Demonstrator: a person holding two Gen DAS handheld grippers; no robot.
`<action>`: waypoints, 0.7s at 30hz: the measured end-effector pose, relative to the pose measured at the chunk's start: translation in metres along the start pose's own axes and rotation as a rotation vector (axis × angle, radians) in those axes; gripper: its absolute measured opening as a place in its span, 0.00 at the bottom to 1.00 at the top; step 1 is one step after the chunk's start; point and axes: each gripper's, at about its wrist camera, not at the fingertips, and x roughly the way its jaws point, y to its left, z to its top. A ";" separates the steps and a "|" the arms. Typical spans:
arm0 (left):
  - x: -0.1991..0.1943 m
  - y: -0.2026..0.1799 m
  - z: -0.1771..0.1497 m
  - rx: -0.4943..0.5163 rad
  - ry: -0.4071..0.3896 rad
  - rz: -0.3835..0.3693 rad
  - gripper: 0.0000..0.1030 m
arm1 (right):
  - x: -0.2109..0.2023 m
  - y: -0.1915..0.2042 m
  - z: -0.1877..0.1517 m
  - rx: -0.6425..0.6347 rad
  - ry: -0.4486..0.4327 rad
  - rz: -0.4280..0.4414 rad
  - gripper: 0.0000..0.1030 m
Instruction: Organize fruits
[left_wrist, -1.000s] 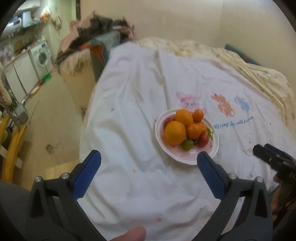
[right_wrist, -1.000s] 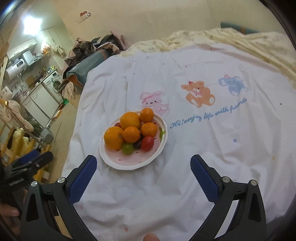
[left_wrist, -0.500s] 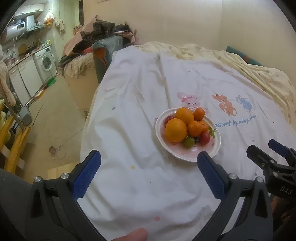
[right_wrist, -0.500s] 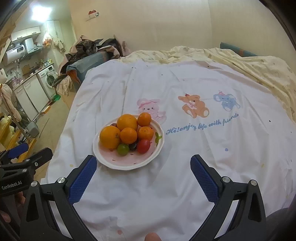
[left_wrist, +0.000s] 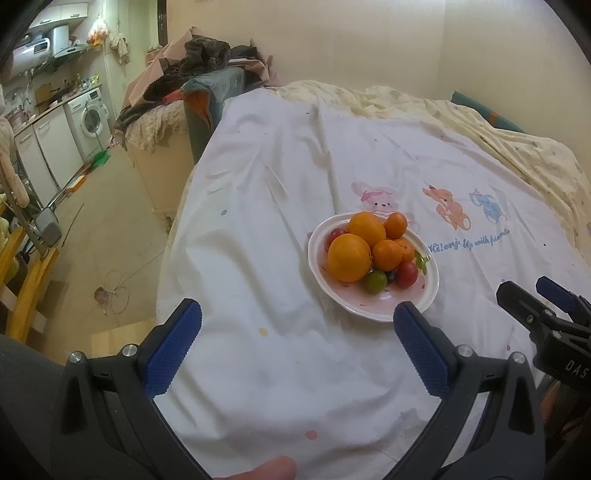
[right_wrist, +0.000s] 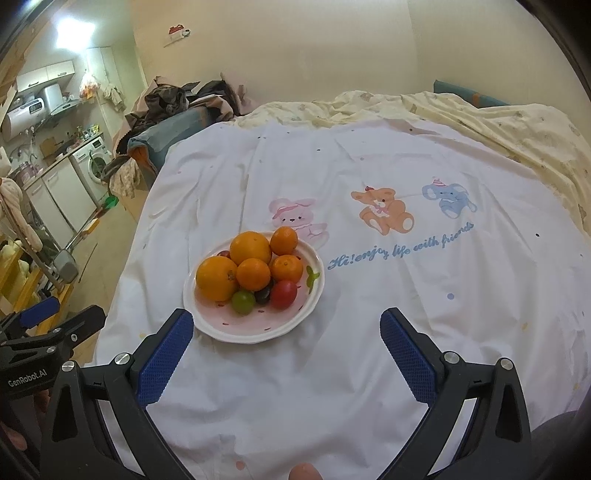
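A white and pink plate (left_wrist: 402, 308) (right_wrist: 236, 328) sits on a white printed sheet. It holds several oranges (left_wrist: 349, 257) (right_wrist: 216, 278), a red tomato (left_wrist: 406, 274) (right_wrist: 283, 294), a green fruit (left_wrist: 376, 281) (right_wrist: 242, 301) and a dark one. My left gripper (left_wrist: 295, 332) is open and empty, above the sheet in front of the plate and to its left. My right gripper (right_wrist: 286, 338) is open and empty, in front of the plate and to its right. Each gripper shows at the edge of the other's view.
The white sheet (right_wrist: 406, 295) covers a bed, with a yellow blanket (right_wrist: 517, 133) at the far side and right. The bed's left edge drops to the floor (left_wrist: 103, 258). A chair piled with clothes (left_wrist: 199, 85) stands beyond; kitchen units and a washing machine (left_wrist: 88, 118) are at far left.
Both views have tilted up and steadied, so the plate sits a little lower and closer to the fingers. Both grippers stay open. The fruit has not moved.
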 end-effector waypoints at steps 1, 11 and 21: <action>0.000 0.000 0.000 0.001 0.001 0.001 1.00 | 0.000 0.000 0.000 0.001 0.001 -0.001 1.00; 0.001 0.001 -0.001 -0.011 0.000 0.013 1.00 | 0.001 -0.002 0.001 0.007 0.002 -0.003 1.00; 0.001 0.002 -0.001 -0.019 0.005 0.014 1.00 | 0.001 -0.001 0.000 0.001 0.001 -0.005 1.00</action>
